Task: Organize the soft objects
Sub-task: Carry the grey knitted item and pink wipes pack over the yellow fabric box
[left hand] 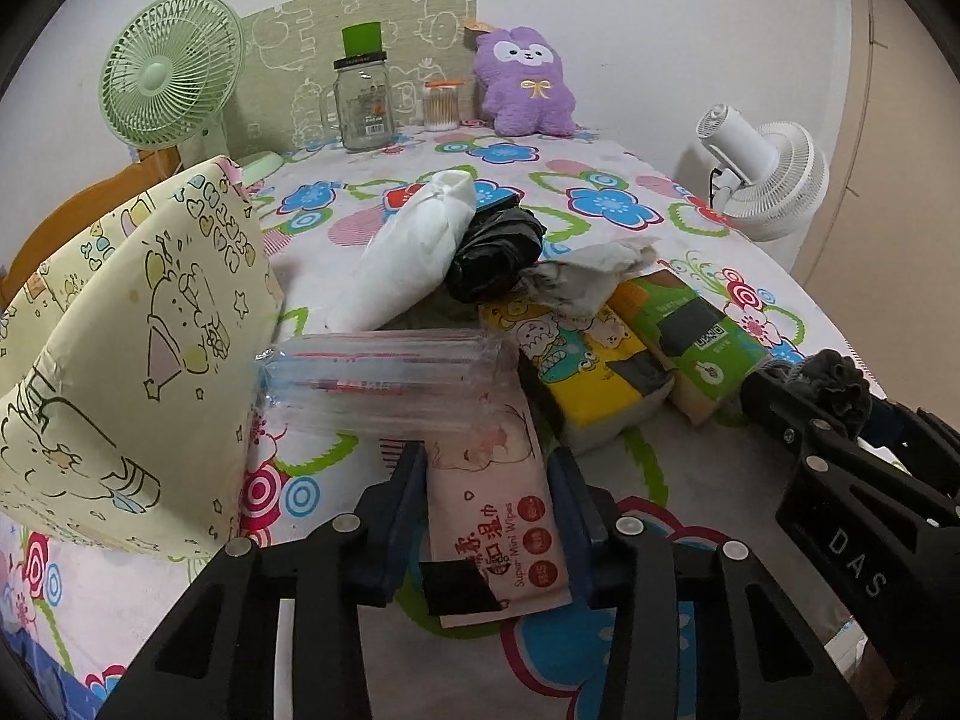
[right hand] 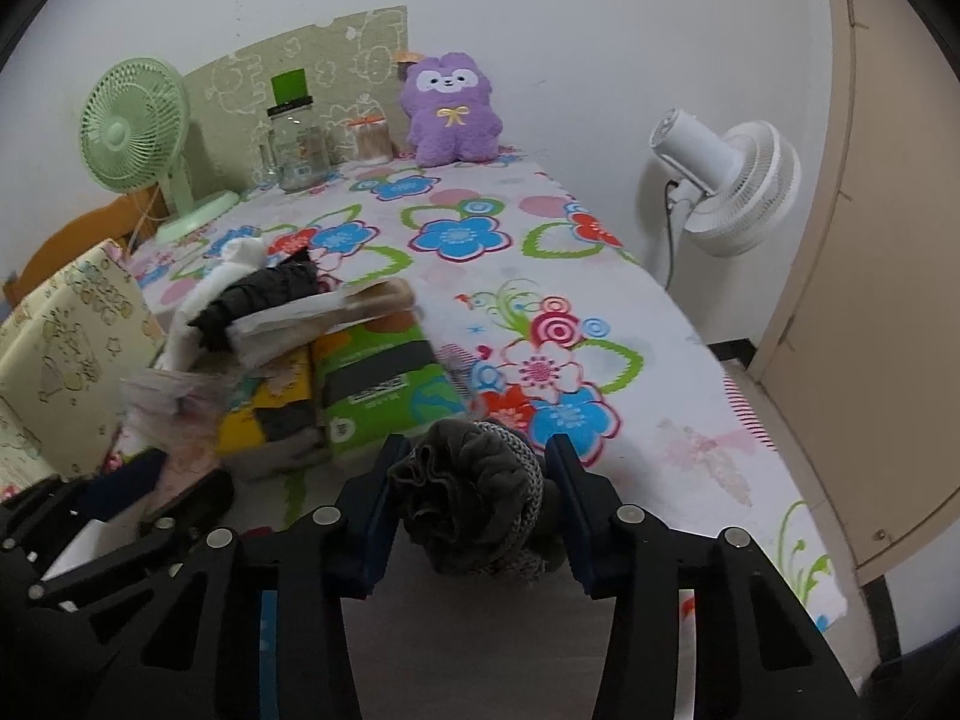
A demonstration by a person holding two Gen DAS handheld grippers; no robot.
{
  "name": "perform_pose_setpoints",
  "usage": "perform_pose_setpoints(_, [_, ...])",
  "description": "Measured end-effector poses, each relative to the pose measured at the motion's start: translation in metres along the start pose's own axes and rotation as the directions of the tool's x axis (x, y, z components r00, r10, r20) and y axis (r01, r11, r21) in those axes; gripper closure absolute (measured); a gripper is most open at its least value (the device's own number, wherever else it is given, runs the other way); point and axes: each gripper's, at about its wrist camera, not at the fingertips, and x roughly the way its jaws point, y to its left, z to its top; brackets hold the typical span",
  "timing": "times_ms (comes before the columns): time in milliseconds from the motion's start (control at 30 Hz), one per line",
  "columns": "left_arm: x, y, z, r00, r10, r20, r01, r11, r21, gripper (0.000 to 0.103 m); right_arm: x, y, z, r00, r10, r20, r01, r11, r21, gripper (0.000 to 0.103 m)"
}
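The left gripper (left hand: 487, 483) clamps the wipes pack (left hand: 501, 516) across its width, low on the floral cloth (left hand: 600, 180) beside the yellow box (left hand: 138, 360). The pack looks light, squashy and slick-skinned, so a mid-body pinch suits it. The right gripper (right hand: 474, 483) squeezes a grey scrunchie (right hand: 474, 495) near the green tissue pack (right hand: 384, 384); it is limp, springy and safest taken through its bulk.
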Motion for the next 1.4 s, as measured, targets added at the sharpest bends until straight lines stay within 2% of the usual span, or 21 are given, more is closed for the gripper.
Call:
perform_pose_setpoints(167, [-0.003, 0.002, 0.000, 1.000, 0.000, -0.002, 0.000, 1.000, -0.006, 0.063, -0.004, 0.010, 0.002, 0.999, 0.053, -0.002, -0.053, 0.999, 0.002, 0.056])
perform_pose_setpoints(433, [-0.019, 0.007, 0.002, 0.999, -0.009, 0.031, 0.009, 1.000, -0.016, 0.063, -0.021, 0.024, 0.008, 0.996, 0.082, 0.035, -0.081, 0.997, -0.016, 0.057])
perform_pose_setpoints(867, [-0.061, 0.005, 0.016, 0.993, -0.034, 0.115, 0.036, 0.999, -0.013, 0.063, -0.065, 0.031, 0.026, 0.986, 0.097, 0.133, -0.094, 0.995, -0.026, 0.057])
perform_pose_setpoints(1067, [-0.079, 0.004, 0.030, 0.987, -0.045, 0.152, 0.046, 0.999, -0.003, 0.063, -0.082, 0.034, 0.038, 0.983, 0.080, 0.163, -0.076, 0.997, -0.030, 0.057])
perform_pose_setpoints(1400, [-0.107, 0.009, 0.049, 0.977, -0.039, 0.208, 0.037, 0.999, 0.009, 0.063, -0.112, 0.045, 0.062, 0.971, 0.088, 0.222, -0.081, 0.996, -0.042, 0.056])
